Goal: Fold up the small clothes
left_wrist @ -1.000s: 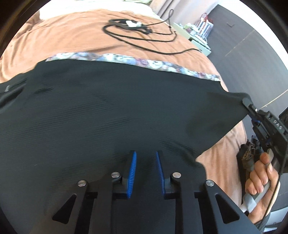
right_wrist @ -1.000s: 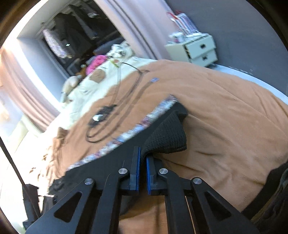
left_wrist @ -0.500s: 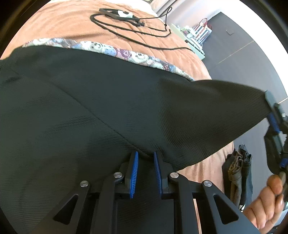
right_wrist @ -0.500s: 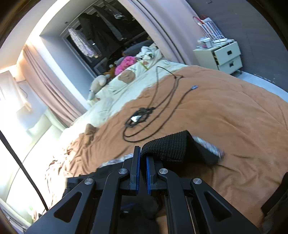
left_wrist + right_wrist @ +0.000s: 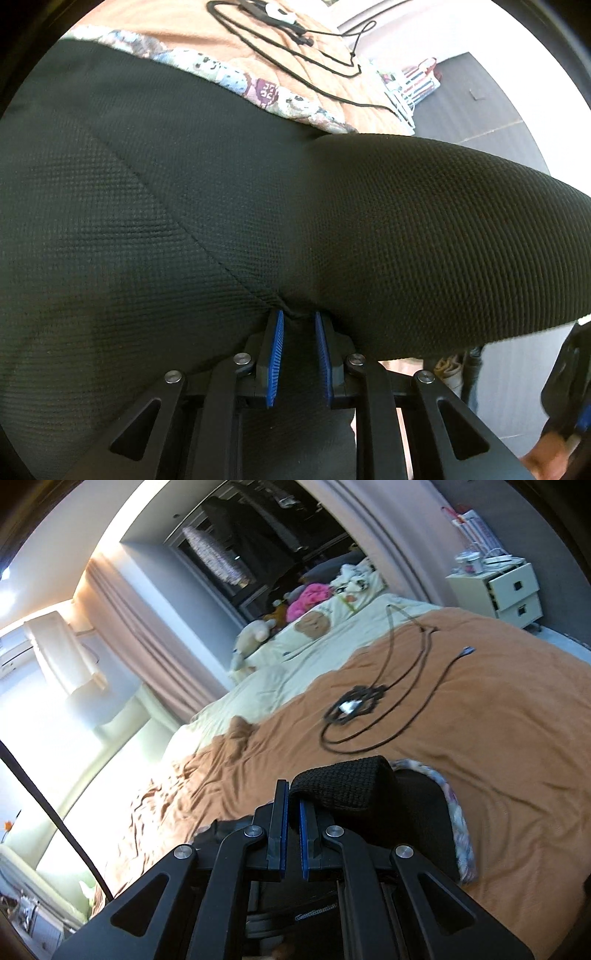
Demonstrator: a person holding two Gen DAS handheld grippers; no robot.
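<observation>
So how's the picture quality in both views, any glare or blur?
Right wrist view: the window blows out white at left, and the cable on the blanket looks smeared. Left wrist view: evenly lit, the black garment weave sharp, edges bent by the fisheye.

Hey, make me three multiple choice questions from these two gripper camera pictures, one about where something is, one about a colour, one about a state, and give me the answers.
1. Where does the black cable lie?
A. on the orange blanket
B. on the floor
C. on the white drawer unit

2. What colour is the garment being folded?
A. white
B. black with a patterned band
C. red

3. What is the right gripper doing?
A. open above the bed
B. shut on nothing
C. shut on a fold of the garment

Answers:
1 A, the cable coils on the blanket.
2 B, black knit fabric with a printed band along one edge.
3 C, a fold of black fabric comes out from between its pads.
</observation>
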